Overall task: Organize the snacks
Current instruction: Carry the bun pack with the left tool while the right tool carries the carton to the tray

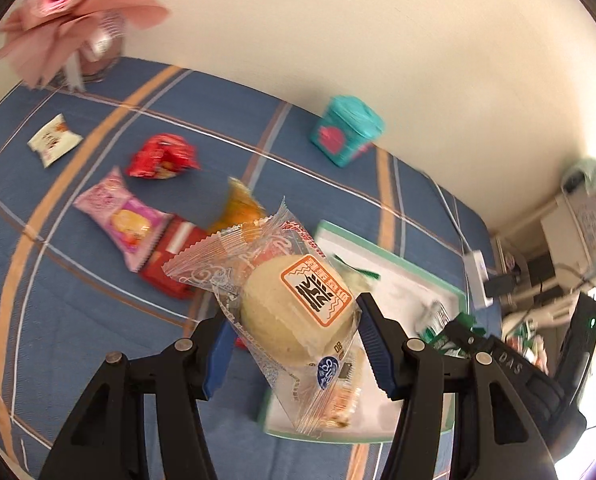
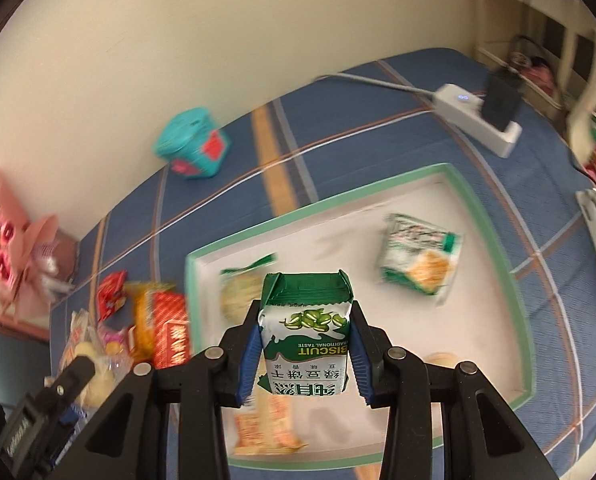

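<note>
My left gripper (image 1: 293, 340) is shut on a clear-wrapped round pale pastry (image 1: 293, 312) with an orange label, held above the near edge of the white tray with a green rim (image 1: 430, 268). My right gripper (image 2: 304, 354) is shut on a green and white biscuit pack (image 2: 306, 332), held over that tray (image 2: 494, 232). In the tray lie a green cracker pack (image 2: 420, 258), a round pale pastry (image 2: 237, 292) and an orange-printed pack (image 2: 265, 420). Loose snacks lie left of the tray: a pink pack (image 1: 123, 218), a red pack (image 1: 161, 156), a white pack (image 1: 53, 140).
A blue plaid cloth (image 1: 77, 320) covers the table, which stands against a cream wall. A teal tin (image 1: 346, 130) sits at the back. Pink flowers (image 1: 69, 0) stand at the far left. A white power strip with a black plug (image 2: 486, 116) lies at the right.
</note>
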Demonstrator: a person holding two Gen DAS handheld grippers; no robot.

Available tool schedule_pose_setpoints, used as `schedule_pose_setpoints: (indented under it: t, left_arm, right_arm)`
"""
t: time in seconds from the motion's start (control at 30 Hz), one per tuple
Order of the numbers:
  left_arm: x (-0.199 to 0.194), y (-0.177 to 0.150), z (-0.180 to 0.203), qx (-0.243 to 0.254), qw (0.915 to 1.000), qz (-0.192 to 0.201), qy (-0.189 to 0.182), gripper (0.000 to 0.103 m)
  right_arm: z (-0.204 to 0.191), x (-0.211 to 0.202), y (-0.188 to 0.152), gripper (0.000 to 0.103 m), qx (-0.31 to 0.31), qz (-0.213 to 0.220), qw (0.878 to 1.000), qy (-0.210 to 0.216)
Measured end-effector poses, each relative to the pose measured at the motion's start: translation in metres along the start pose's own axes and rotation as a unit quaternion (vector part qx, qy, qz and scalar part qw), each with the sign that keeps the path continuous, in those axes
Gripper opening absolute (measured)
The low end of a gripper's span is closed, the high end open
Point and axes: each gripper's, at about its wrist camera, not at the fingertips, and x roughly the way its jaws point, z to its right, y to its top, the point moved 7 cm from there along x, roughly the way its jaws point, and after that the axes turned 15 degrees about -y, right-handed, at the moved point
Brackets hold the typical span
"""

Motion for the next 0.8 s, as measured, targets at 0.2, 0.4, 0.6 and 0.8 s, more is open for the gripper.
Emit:
schedule_pose_setpoints:
  t: [0.2, 0.4, 0.6, 0.8]
  left_arm:
    - [0.021, -0.013, 0.043, 0.051, 0.9983, -0.026, -0.013, 0.06]
    - [0.035, -0.015, 0.075, 0.079, 0.9956, -0.035, -0.037, 0.06]
    - [0.051, -0.011, 0.089, 0.103, 0.9934, -0.033, -0.038, 0.06]
    - [0.072, -0.011, 0.086, 0.103, 0.993, -0.047, -0.034, 0.06]
  right_arm:
    - [0.034, -0.008, 0.012, 0.042, 0.029, 0.015, 0.999, -0.026]
    - [0.049, -0.02, 0.021, 0.042, 0.041, 0.033, 0.998, -0.032]
    - [0.051, -0.02, 0.024, 0.042, 0.035, 0.038, 0.998, -0.043]
    - [0.048, -0.005, 0.023, 0.042, 0.024, 0.027, 0.998, -0.05]
